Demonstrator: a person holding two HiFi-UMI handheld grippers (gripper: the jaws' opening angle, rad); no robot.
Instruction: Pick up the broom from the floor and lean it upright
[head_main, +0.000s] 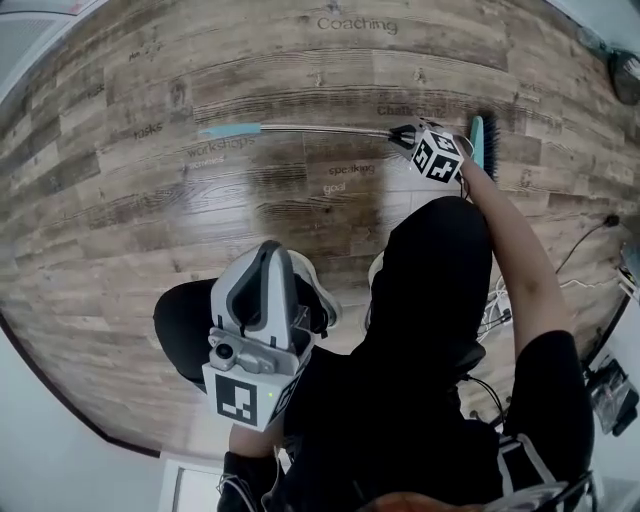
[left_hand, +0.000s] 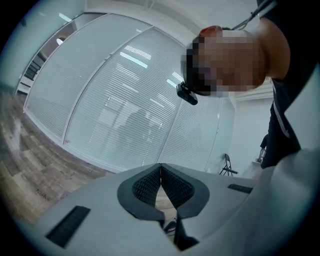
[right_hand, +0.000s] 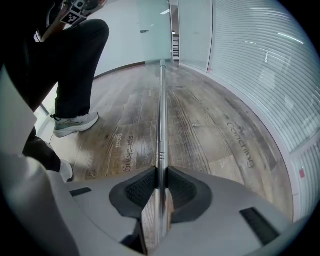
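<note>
The broom lies across the wooden floor in the head view, with a teal grip (head_main: 230, 130) at the left, a thin metal pole (head_main: 320, 128) and a teal brush head (head_main: 483, 145) at the right. My right gripper (head_main: 406, 135) is shut on the pole close to the brush head. In the right gripper view the pole (right_hand: 162, 110) runs straight away from the pads (right_hand: 145, 186), which press on it from both sides. My left gripper (head_main: 265, 290) is held near the person's body, far from the broom. Its jaws meet at the tip with nothing between them (left_hand: 160, 169).
Cables (head_main: 590, 235) trail on the floor at the right, and a round dark object (head_main: 626, 75) sits at the top right. The person's shoe (right_hand: 75, 124) stands left of the pole. A glass wall with blinds (left_hand: 125, 100) and a folding chair (left_hand: 227, 165) lie ahead of the left gripper.
</note>
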